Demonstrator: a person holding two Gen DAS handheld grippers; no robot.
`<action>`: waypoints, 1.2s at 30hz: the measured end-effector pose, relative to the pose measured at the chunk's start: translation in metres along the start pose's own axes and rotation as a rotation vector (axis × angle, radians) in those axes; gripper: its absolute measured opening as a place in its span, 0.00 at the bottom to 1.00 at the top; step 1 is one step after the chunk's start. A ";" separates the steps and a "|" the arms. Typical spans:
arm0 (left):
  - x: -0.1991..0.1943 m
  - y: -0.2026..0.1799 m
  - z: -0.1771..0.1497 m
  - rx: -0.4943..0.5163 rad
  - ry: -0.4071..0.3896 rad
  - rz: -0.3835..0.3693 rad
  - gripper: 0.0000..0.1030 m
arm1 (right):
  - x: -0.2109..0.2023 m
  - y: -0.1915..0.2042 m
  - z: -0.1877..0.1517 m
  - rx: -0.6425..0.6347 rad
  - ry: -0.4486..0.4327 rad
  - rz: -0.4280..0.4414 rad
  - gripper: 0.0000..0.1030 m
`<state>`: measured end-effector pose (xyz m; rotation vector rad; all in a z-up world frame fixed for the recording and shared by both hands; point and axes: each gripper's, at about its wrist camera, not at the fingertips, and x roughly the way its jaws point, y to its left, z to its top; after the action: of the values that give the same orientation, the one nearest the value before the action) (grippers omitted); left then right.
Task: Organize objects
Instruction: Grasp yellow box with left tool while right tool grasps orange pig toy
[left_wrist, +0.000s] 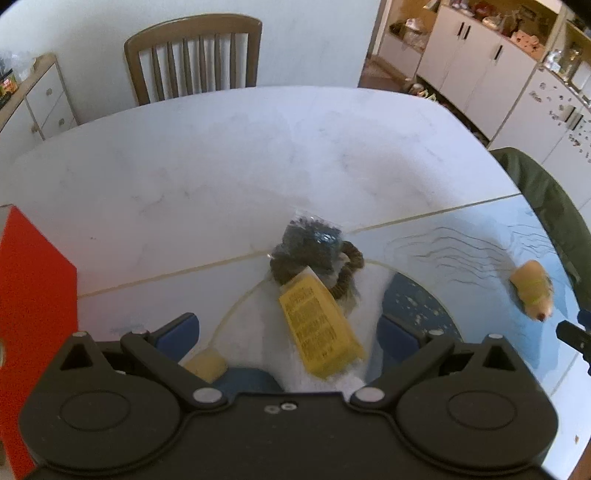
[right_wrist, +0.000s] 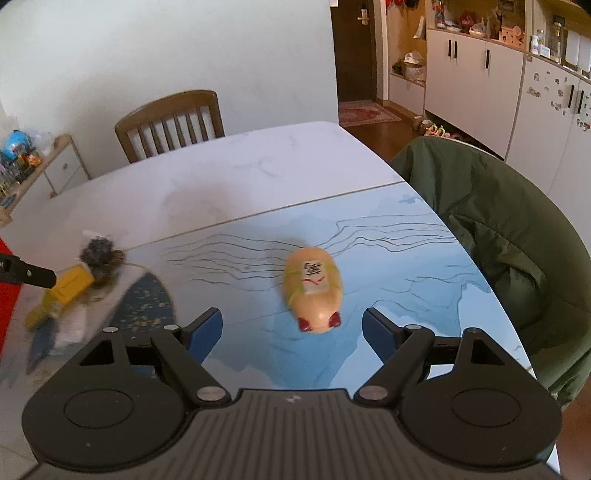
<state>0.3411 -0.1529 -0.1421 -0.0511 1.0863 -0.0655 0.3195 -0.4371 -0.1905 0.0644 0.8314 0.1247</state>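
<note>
White marble-look worktop (right_wrist: 229, 177), near half under a blue printed mat (right_wrist: 399, 258). Wooden slat-back chair (right_wrist: 173, 123) at far edge, against white wall. Green jacket (right_wrist: 509, 251) draped over seat on right. White cabinets (right_wrist: 476, 77) with black handles beyond. Low drawer unit (left_wrist: 44, 99) far left. Patterned rug (right_wrist: 365, 112) by dark doorway.

Red box (left_wrist: 33, 314) close at left

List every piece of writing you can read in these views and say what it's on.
Yellow card on the clear bag: rows of dark print, too blurred to read.
White tile on the peach-coloured toy: one dark character over a red mark, too blurred to read with confidence.
Red box: no writing shows.
Nothing else carries legible text.
</note>
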 end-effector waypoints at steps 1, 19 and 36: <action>0.004 0.001 0.003 -0.004 0.011 -0.003 0.99 | 0.004 -0.002 0.002 0.001 0.003 -0.006 0.81; 0.048 -0.001 0.012 -0.017 0.109 -0.029 0.79 | 0.057 -0.008 0.013 0.027 0.058 -0.025 0.78; 0.043 -0.010 0.005 0.040 0.067 -0.033 0.41 | 0.065 -0.003 0.014 -0.003 0.072 -0.027 0.47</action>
<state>0.3649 -0.1663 -0.1766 -0.0309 1.1511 -0.1196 0.3737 -0.4313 -0.2290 0.0466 0.9034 0.1036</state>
